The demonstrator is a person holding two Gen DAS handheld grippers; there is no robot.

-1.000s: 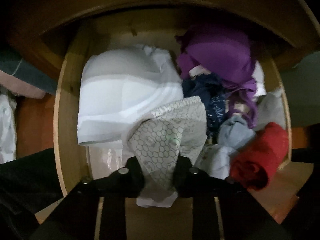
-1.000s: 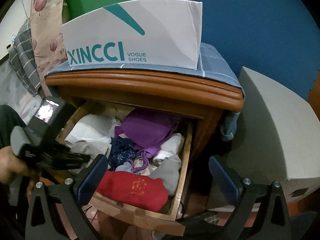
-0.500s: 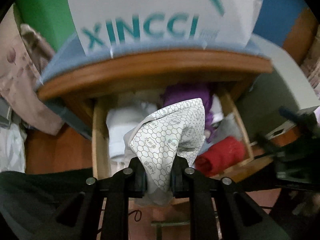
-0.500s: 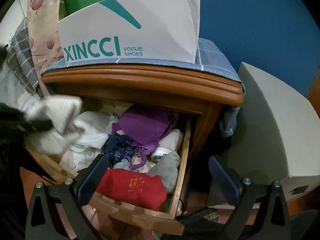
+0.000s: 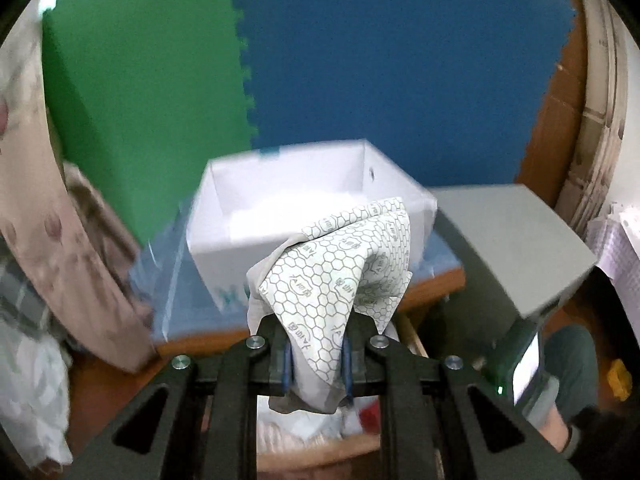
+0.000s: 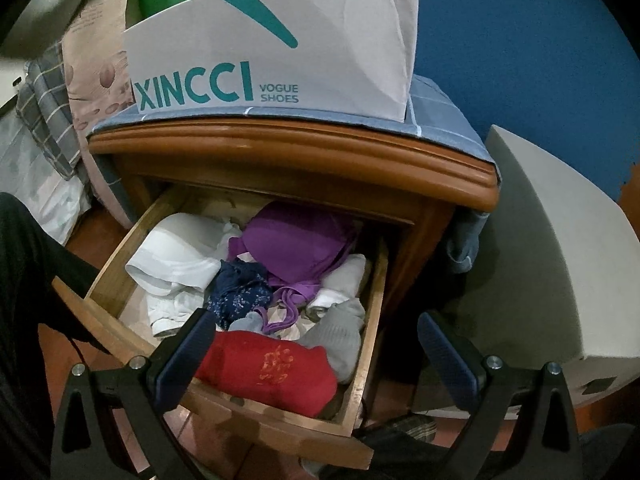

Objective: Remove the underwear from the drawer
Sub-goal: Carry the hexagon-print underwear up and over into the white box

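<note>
My left gripper (image 5: 316,364) is shut on a white piece of underwear with a grey honeycomb print (image 5: 336,276), held high in front of the open white shoe box (image 5: 280,216) on the nightstand. In the right wrist view the wooden drawer (image 6: 360,320) stands pulled out, holding white (image 6: 176,256), purple (image 6: 296,240), dark blue (image 6: 240,292), grey (image 6: 340,332) and red (image 6: 272,364) garments. Over the drawer's front right corner my right gripper (image 6: 316,352) hangs open with nothing between its fingers. The left gripper is out of sight in the right wrist view.
The nightstand (image 6: 288,148) has a blue cloth on top under the shoe box (image 6: 272,52). A grey box (image 6: 560,264) stands to its right. Green and blue foam mats (image 5: 360,60) cover the wall. Bedding and a floral pillow (image 6: 96,60) lie to the left. A person's leg (image 5: 568,368) shows at the lower right.
My left gripper lifted the honeycomb-print underwear out of the drawer and up to the level of the shoe box. It has left the right wrist view. The right gripper stayed put.
</note>
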